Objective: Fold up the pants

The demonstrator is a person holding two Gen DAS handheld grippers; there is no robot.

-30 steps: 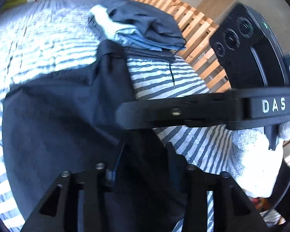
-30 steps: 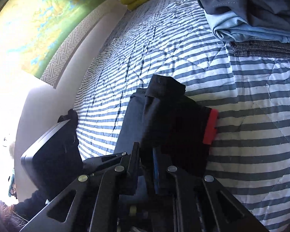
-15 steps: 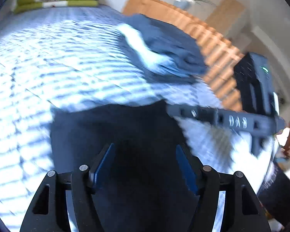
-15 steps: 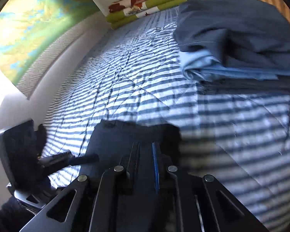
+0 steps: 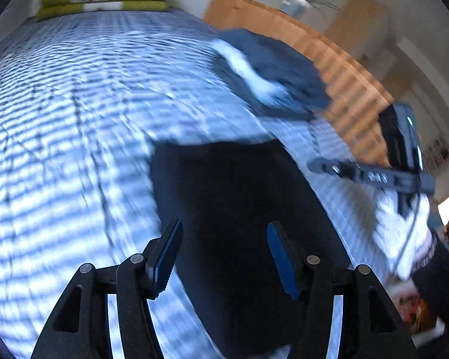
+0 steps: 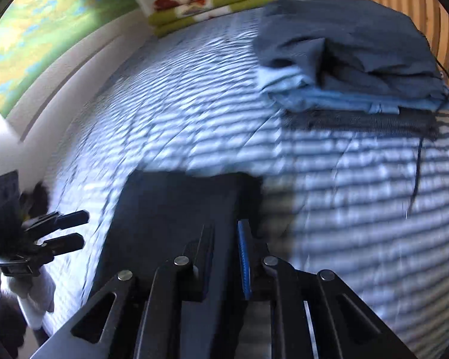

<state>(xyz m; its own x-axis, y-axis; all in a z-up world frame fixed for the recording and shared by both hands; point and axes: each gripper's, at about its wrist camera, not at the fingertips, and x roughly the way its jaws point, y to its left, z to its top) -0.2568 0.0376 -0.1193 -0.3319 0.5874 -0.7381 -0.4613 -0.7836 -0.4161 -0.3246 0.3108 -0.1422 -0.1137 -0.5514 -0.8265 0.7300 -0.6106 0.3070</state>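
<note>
On the blue-and-white striped bedspread (image 6: 194,95), the left gripper (image 5: 221,257) hangs wide and empty over the folded black pants (image 5: 239,197), having just narrowed slightly, while the right gripper (image 6: 224,257) hovers near-closed with nothing visibly pinched, and the next move looks like adding them to the stack of folded blue clothes (image 6: 353,56) at the bed's far edge.

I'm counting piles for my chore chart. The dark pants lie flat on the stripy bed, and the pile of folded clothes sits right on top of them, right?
Not quite. The folded clothes sit apart from the dark pants, farther up the stripy bed, as the right wrist view shows. The pants do lie flat.
</note>
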